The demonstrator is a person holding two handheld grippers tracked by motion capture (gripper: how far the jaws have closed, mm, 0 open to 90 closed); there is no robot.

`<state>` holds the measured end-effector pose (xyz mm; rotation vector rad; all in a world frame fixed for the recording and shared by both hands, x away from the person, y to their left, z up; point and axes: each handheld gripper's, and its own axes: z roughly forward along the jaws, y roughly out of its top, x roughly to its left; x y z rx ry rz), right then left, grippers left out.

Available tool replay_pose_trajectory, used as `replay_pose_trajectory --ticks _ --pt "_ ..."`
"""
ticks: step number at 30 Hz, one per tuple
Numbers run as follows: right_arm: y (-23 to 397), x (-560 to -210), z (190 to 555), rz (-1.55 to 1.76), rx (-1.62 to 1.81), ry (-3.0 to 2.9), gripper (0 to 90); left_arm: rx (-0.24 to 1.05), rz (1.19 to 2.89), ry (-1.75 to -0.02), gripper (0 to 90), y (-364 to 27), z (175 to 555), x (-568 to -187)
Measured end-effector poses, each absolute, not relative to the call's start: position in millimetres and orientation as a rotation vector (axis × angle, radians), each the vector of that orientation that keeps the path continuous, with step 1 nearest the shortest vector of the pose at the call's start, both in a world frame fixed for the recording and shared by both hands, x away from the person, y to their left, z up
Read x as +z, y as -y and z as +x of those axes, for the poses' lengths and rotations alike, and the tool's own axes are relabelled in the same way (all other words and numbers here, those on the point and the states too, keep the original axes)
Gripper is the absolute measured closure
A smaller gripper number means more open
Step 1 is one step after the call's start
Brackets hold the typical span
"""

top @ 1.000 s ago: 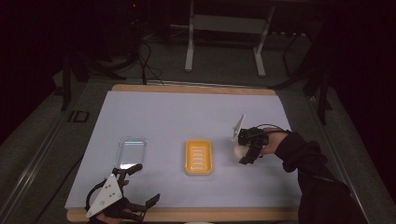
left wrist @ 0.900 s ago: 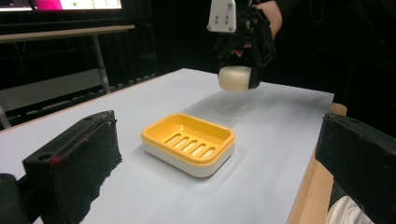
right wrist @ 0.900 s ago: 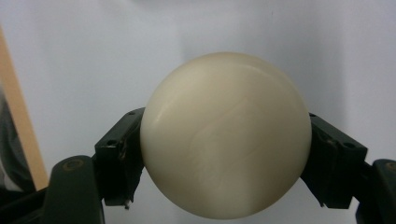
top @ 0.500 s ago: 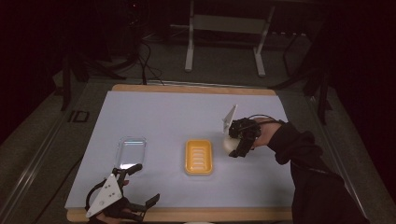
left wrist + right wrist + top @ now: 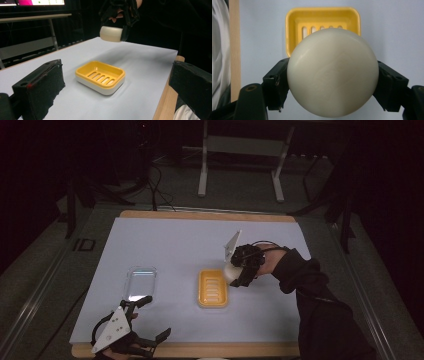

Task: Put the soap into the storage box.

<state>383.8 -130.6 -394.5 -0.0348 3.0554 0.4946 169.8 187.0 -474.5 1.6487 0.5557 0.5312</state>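
Carrying a round cream soap bar (image 5: 333, 72) clamped in my right claw (image 5: 235, 276), above the yellow slotted plastic soap dish (image 5: 213, 288), ready for lowering; left claw (image 5: 148, 319) rests open on the worktop (image 5: 170, 245).

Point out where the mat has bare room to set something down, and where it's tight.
Bare: the far half of the table mat, beyond the clear lid and yellow soap dish; also the strip between those two. Tight: right of the dish, where the right gripper holds the round soap.
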Motion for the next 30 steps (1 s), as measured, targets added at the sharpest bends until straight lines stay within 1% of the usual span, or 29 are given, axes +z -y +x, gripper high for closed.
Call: replay_pose_trajectory --ticks 14,23,30 --pt "111 -410 380 -0.107 0.603 -3.024 24.3 0.531 1.651 -0.554 0.1 -187 169 -474" --pt "102 -440 383 -0.1 0.648 -3.043 24.3 0.532 1.651 -0.553 0.1 -187 169 -474" --pt "90 -465 384 -0.099 0.595 -3.039 24.2 0.53 1.652 -0.55 0.1 -188 169 -474"
